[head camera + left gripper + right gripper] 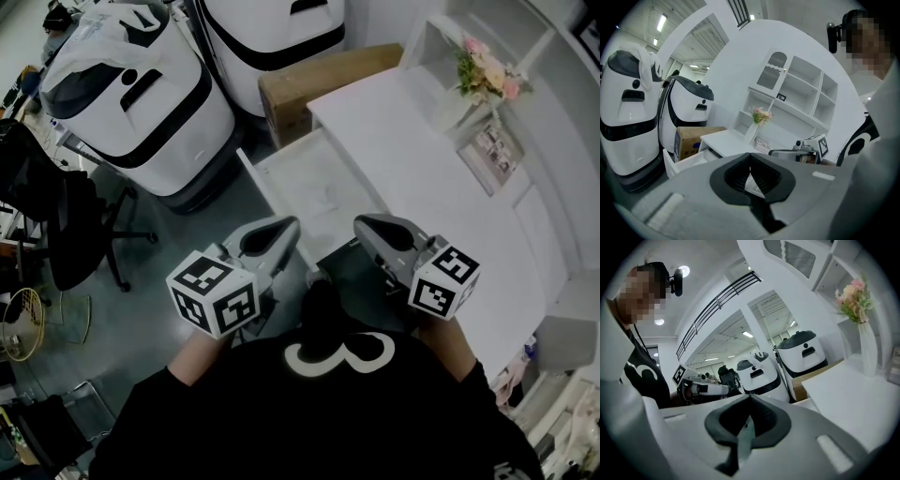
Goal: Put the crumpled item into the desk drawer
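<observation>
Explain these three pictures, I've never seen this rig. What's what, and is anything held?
There is no robot here: a person holds a two-jaw gripper in each hand. The head view comes from a camera on the person's head, looking down. It shows the left gripper, the right gripper, a white desk with its drawer pulled open, and a vase of flowers at the back. The other two pictures come from cameras riding on each gripper. Both grippers are shut, with nothing between their jaws.
</observation>
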A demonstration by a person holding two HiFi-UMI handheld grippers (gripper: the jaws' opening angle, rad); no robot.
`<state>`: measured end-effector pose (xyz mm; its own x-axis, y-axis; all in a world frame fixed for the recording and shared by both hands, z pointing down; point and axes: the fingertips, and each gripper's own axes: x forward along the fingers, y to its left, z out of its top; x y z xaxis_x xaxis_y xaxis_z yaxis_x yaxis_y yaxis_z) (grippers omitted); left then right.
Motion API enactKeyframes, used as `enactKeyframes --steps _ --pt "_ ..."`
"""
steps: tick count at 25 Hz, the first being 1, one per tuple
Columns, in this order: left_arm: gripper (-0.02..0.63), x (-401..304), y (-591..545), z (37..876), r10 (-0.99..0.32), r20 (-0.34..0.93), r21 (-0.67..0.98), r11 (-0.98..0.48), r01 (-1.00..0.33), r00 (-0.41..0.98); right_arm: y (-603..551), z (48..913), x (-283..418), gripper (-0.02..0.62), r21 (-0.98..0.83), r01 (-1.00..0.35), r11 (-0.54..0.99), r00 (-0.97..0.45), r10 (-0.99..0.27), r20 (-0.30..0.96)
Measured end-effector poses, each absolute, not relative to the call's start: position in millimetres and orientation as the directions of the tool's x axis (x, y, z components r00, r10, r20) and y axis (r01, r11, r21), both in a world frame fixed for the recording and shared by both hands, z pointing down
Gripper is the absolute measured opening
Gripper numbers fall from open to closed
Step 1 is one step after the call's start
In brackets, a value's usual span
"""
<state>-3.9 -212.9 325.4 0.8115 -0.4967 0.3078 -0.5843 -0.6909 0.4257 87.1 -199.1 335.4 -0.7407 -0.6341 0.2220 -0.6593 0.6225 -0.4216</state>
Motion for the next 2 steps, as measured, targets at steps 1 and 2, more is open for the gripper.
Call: enactKeyframes --steps 1,2 --pt "0.011 -2.6 -214.5 326.3 -0.496 0.308 0.427 -0.691 -0.584 0.812 -200.2 336.2 88.4 0.003 -0.422 -0.66 0.622 -0.74 -0.634 0.223" --pt "0.011 -1.3 -216.1 327.2 -0.495 0.309 0.427 -0.691 -0.583 0.812 -201.4 337.1 89.6 0.003 -0.422 -0.661 0.621 -0.74 -0.635 0.223"
